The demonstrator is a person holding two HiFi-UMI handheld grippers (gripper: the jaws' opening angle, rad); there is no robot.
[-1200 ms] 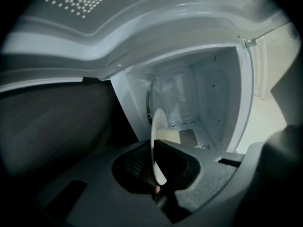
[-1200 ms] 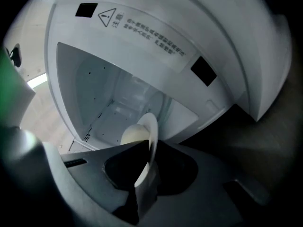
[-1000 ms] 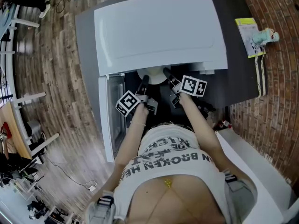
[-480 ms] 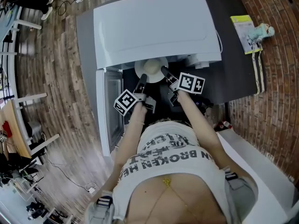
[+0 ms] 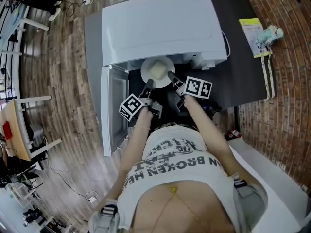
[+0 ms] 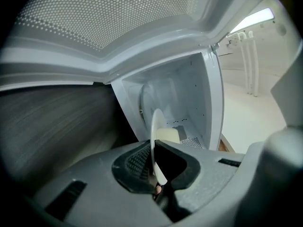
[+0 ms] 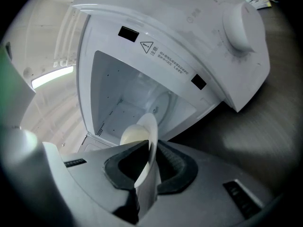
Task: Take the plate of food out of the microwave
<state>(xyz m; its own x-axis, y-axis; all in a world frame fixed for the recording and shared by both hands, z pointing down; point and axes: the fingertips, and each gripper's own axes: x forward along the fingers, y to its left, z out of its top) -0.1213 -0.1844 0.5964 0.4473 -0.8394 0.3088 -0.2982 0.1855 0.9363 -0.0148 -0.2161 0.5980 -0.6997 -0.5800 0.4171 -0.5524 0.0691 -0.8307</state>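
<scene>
Dark table (image 5: 245, 76), white microwave (image 5: 160, 25): plate (image 5: 156, 71) at the cavity mouth.
My left tool (image 5: 149, 83) and right tool (image 5: 170, 75) each clamp opposite rim edges; uneven pulling or tilt could slide the pale food (image 7: 131, 136) off, or let the thin rim slip free.

Bright, even room light fills the head view; the white microwave (image 5: 160, 28) top glares faintly, and the floor (image 5: 63, 81) bends at the edges. Both gripper views darken to black corners. The left gripper (image 6: 152, 148) and right gripper (image 7: 150, 146) blur near the lens. A strip light (image 6: 253, 19) burns out far right.
</scene>
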